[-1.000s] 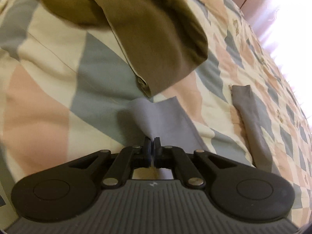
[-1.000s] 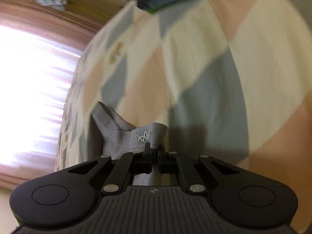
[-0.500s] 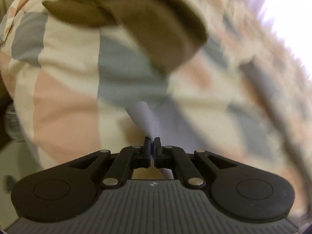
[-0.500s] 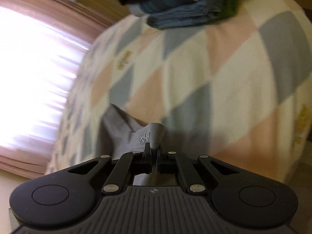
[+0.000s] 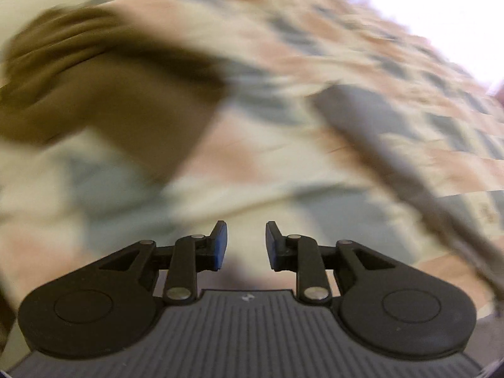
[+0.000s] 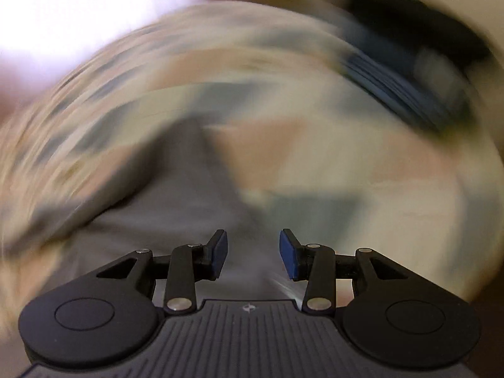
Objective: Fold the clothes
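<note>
Both views are motion-blurred. A grey garment (image 6: 176, 208) lies on the patterned bedspread (image 6: 330, 170), stretching away from just in front of my right gripper (image 6: 253, 253), which is open and empty above it. In the left wrist view the same grey garment (image 5: 378, 145) shows as a long strip at the right. My left gripper (image 5: 246, 242) is open and empty over the bedspread (image 5: 267, 157), to the left of the strip. An olive-brown garment (image 5: 126, 100) lies at the upper left.
A stack of dark blue and black folded clothes (image 6: 409, 72) sits at the far right of the bed. A bright window with curtains (image 6: 63, 15) is beyond the bed. The bed's edge drops off at the right in the right wrist view.
Both grippers were shut on the grey garment; now both are open and have let it go. Both cameras have swung quickly, and the garment lies on the bed.
</note>
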### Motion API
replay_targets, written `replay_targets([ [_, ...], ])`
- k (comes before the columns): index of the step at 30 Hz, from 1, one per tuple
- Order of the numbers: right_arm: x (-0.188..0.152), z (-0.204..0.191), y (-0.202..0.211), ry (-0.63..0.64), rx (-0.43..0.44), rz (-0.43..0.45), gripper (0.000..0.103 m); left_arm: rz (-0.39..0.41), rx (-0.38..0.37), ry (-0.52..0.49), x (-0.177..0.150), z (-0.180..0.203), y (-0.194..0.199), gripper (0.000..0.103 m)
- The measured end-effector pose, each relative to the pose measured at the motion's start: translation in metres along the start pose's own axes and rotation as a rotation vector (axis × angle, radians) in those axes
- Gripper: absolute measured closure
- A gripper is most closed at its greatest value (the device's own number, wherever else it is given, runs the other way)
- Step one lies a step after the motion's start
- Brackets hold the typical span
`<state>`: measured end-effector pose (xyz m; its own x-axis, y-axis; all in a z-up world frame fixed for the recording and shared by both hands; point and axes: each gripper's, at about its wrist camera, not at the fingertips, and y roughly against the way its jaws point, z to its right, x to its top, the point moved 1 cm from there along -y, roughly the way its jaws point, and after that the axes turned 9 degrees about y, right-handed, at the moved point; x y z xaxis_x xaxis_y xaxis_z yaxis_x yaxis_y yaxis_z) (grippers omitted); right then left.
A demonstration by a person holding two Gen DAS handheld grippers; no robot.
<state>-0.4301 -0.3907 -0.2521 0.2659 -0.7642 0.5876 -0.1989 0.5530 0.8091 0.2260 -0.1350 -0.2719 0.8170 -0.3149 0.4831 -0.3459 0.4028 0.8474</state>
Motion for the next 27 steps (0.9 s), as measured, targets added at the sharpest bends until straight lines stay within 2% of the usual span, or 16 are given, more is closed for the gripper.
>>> replay_targets([
  [3,0.025,-0.098,-0.026,0.354,0.141,0.039,0.063,-0.028,-0.110,-0.052,0.025,0.045,-0.039,0.076],
  [6,0.035,-0.187,-0.056,0.587,0.290,0.035,0.065,-0.122,-0.183,-0.049,0.049,0.088,-0.077,0.072],
  [7,0.037,-0.212,-0.065,0.662,0.304,0.029,0.065,-0.158,-0.216,-0.048,0.053,0.100,-0.085,0.069],
  [8,0.038,-0.234,-0.075,0.734,0.307,0.024,0.065,-0.188,-0.233,-0.052,0.055,0.114,-0.091,0.060],
  [9,0.038,-0.255,-0.084,0.807,0.300,0.019,0.065,-0.217,-0.249,-0.056,0.057,0.128,-0.096,0.055],
  [11,0.038,-0.276,-0.097,0.902,0.267,0.020,0.063,-0.234,-0.281,-0.057,0.059,0.147,-0.105,0.039],
  [12,0.039,-0.281,-0.101,0.931,0.250,0.014,0.063,-0.235,-0.275,-0.049,0.061,0.154,-0.111,0.036],
  [18,0.036,-0.271,-0.110,0.990,0.184,-0.060,0.060,-0.295,-0.176,0.071,0.095,0.168,-0.172,0.035],
  [19,0.035,-0.270,-0.112,0.997,0.182,-0.068,0.060,-0.310,-0.151,0.054,0.099,0.171,-0.182,0.039],
  [21,0.033,-0.272,-0.119,1.020,0.183,-0.078,0.060,-0.327,-0.111,0.009,0.103,0.176,-0.195,0.058],
  [23,0.031,-0.274,-0.127,1.044,0.191,-0.087,0.061,-0.355,-0.075,-0.021,0.102,0.175,-0.206,0.094],
  [24,0.030,-0.275,-0.131,1.050,0.200,-0.097,0.063,-0.359,-0.084,-0.019,0.103,0.172,-0.205,0.100],
  [25,0.031,-0.276,-0.135,1.055,0.206,-0.110,0.080,-0.362,-0.095,-0.016,0.104,0.170,-0.204,0.101],
  [26,0.033,-0.276,-0.136,1.050,0.215,-0.113,0.103,-0.348,-0.119,-0.013,0.107,0.168,-0.197,0.102],
  [27,0.037,-0.275,-0.136,1.036,0.226,-0.106,0.103,-0.333,-0.144,-0.010,0.111,0.167,-0.190,0.102],
])
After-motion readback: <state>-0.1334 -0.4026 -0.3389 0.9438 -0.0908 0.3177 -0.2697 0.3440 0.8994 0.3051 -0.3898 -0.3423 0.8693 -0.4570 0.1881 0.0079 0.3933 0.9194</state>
